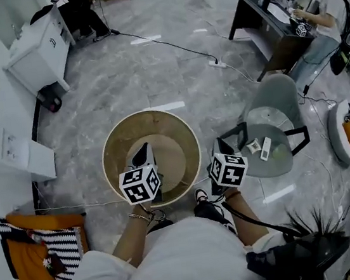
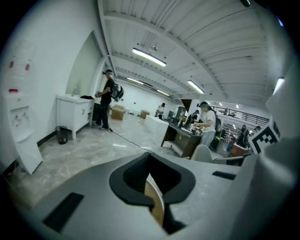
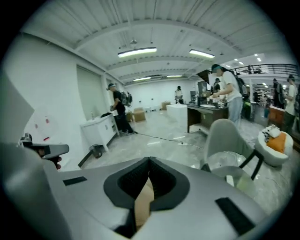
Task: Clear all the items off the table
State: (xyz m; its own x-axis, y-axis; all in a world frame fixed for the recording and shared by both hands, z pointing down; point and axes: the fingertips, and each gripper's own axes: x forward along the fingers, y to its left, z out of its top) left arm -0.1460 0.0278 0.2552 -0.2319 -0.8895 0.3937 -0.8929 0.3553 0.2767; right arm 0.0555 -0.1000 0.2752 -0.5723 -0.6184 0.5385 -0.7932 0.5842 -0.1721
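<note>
Chair (image 1: 276, 97) with small items (image 1: 259, 149) beside round table (image 1: 161, 128)

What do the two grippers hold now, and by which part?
Nothing. The left gripper and the right gripper are both shut tip to tip on no item, by the round wooden table.

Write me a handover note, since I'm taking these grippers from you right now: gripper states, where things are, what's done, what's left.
Left gripper: shut, nothing in it, over the round table.
Right gripper: shut, nothing in it, by the table's right rim.
Things: two small white items lie on the seat of the gray chair, right of the table.
Done: the part of the tabletop that shows is bare.
Left: check the patch that the grippers hide.
</note>
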